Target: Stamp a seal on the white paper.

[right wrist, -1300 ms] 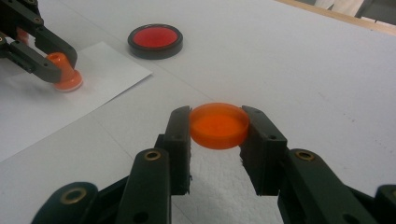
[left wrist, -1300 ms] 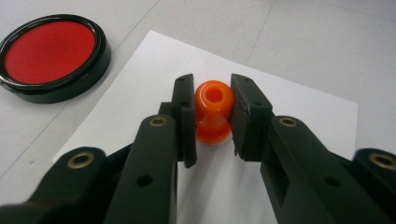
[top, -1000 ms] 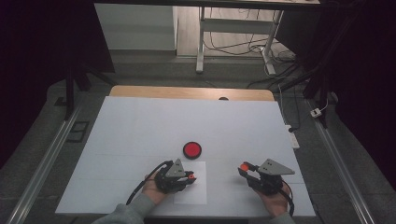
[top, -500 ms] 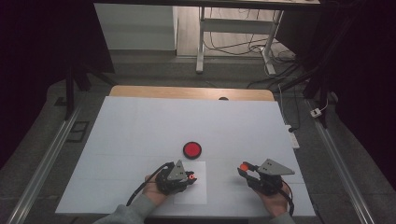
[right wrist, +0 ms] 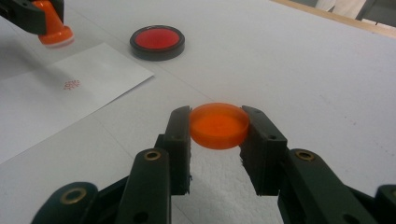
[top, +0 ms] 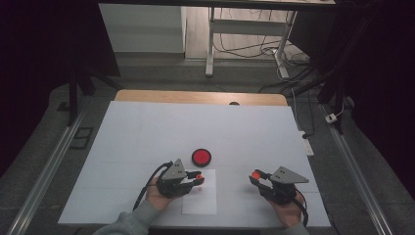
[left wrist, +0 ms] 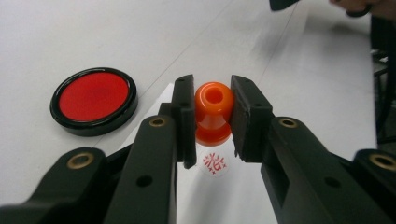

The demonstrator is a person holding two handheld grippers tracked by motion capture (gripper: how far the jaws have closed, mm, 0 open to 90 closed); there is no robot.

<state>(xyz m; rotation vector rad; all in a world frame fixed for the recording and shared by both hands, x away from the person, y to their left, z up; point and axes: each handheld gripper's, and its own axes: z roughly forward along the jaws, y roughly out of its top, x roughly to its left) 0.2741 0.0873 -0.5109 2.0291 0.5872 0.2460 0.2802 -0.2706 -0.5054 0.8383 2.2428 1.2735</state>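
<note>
Your left gripper (left wrist: pixel 212 116) clamps the orange stamp (left wrist: pixel 213 112) above the paper sheet (top: pixel 199 198); its base hides part of the red imprint (left wrist: pixel 214 162), characters illegible. Your right gripper (right wrist: pixel 218 126) pinches the orange cap (right wrist: pixel 218 125), held off the white table (top: pixel 147 127). Ink pad (top: pixel 201 156) just beyond the sheet. Room around is dark, cables on floor
</note>
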